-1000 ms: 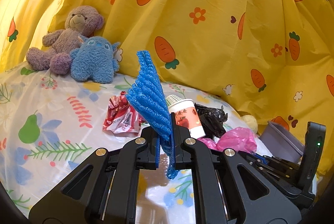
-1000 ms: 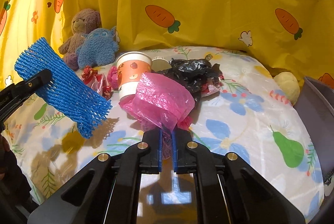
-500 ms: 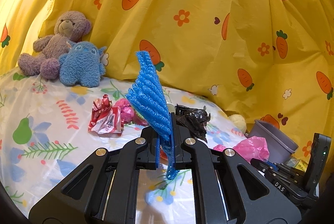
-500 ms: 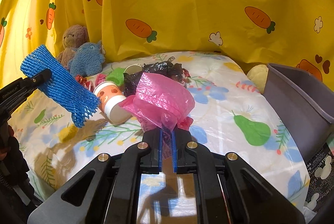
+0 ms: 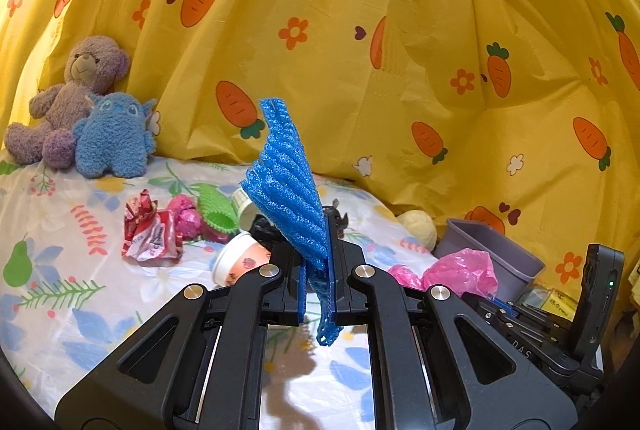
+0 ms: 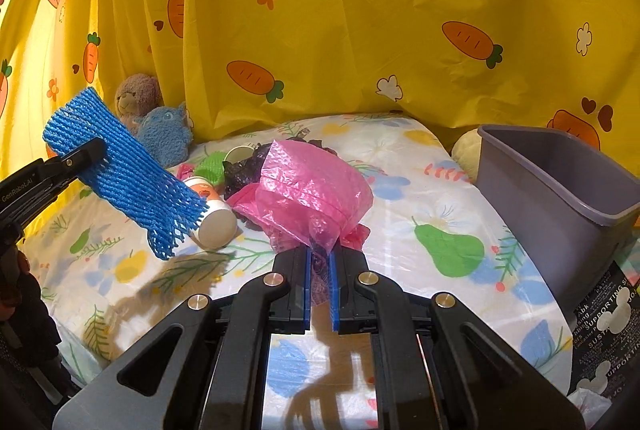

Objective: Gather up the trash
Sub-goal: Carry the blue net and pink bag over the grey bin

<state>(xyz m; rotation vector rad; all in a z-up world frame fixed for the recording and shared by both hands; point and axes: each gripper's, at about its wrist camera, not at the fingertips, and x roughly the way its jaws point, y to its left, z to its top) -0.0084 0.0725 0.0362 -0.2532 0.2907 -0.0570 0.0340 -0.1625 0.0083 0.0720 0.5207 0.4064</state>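
Observation:
My left gripper [image 5: 318,262] is shut on a blue foam net [image 5: 290,185], held up above the bed; the same net [image 6: 120,169] shows at the left of the right wrist view. My right gripper [image 6: 320,262] is shut on a pink plastic bag [image 6: 312,189], which also appears as the pink bag [image 5: 460,272] low right in the left wrist view. A grey bin [image 6: 560,181] stands at the bed's right side, to the right of both grippers. On the sheet lie a tipped paper cup [image 6: 214,218], a black plastic bag [image 6: 244,171], a green foam net [image 5: 214,211] and a red wrapper [image 5: 146,236].
A purple teddy bear [image 5: 68,97] and a blue plush toy [image 5: 114,137] sit at the back left against the yellow carrot curtain [image 5: 360,49]. A pale yellow ball [image 5: 418,228] lies beside the bin. A printed package [image 6: 604,318] lies at the right edge.
Both grippers have swung to the right with their loads, so the grey bin has come further into view. The paper cup, upright a second ago, now lies on its side.

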